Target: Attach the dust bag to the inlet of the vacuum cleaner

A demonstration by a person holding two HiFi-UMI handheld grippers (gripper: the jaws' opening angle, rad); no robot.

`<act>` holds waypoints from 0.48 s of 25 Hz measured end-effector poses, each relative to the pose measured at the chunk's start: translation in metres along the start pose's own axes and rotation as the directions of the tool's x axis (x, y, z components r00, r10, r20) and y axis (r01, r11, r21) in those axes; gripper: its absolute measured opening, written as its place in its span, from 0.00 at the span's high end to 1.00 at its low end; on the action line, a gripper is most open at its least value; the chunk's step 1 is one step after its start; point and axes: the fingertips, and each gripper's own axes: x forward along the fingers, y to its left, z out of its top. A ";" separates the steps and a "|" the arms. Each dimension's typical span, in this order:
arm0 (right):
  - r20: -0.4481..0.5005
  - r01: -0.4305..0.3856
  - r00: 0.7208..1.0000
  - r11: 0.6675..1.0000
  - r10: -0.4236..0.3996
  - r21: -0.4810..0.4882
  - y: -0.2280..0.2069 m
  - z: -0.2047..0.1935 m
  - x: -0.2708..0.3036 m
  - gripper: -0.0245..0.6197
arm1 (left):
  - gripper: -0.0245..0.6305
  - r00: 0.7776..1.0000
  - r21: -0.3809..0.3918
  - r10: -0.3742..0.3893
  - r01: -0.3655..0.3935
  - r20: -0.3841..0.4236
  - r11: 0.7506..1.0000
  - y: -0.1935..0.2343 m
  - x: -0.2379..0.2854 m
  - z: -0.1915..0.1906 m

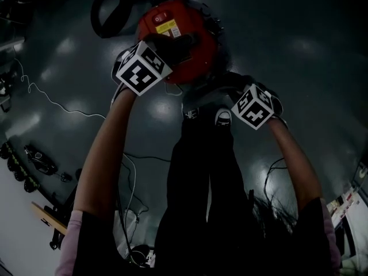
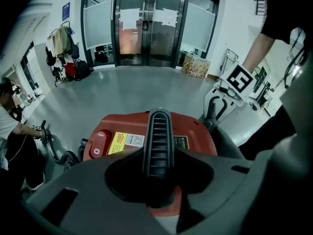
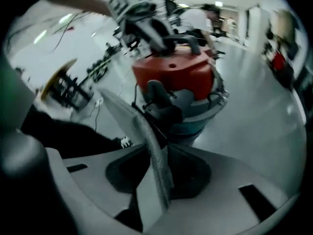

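Note:
The vacuum cleaner's red motor head [image 1: 178, 33] sits on its grey tub [image 3: 195, 119] on the floor. My left gripper [image 2: 156, 174] is shut on the black ribbed handle [image 2: 156, 131] on top of the head; the right gripper view shows the left gripper [image 3: 146, 28] there too. My right gripper [image 3: 159, 176] is shut on a fold of the grey fabric dust bag [image 3: 142, 131], held beside the tub's near side. In the head view the right gripper [image 1: 238, 99] is to the right of the vacuum and nearer to me than the left gripper [image 1: 161, 53].
A black hose [image 1: 106, 10] loops behind the vacuum. A thin white cable [image 1: 57, 105] trails over the grey floor at the left. Glass doors [image 2: 146, 23] and a cardboard box [image 2: 195, 65] stand far off. A person [image 2: 10, 126] crouches at the left.

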 end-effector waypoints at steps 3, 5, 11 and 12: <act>-0.134 0.013 0.989 0.948 -0.059 -0.319 0.002 -0.016 0.006 0.70 | 0.75 1.000 0.001 -0.001 0.001 0.002 1.000 0.001 0.002 0.000; -0.142 -0.013 0.989 0.952 -0.032 -0.307 0.004 -0.012 0.009 0.70 | 0.75 1.000 0.000 0.000 0.000 -0.002 1.000 0.001 -0.001 -0.002; -0.144 0.000 0.989 0.963 -0.041 -0.269 0.004 -0.005 0.012 0.80 | 0.75 1.000 0.003 0.003 -0.003 0.011 1.000 0.002 -0.003 0.001; -0.125 0.037 0.990 0.979 -0.063 -0.200 0.003 -0.006 0.012 0.82 | 0.75 1.000 0.004 0.006 -0.006 0.010 1.000 0.002 -0.004 0.000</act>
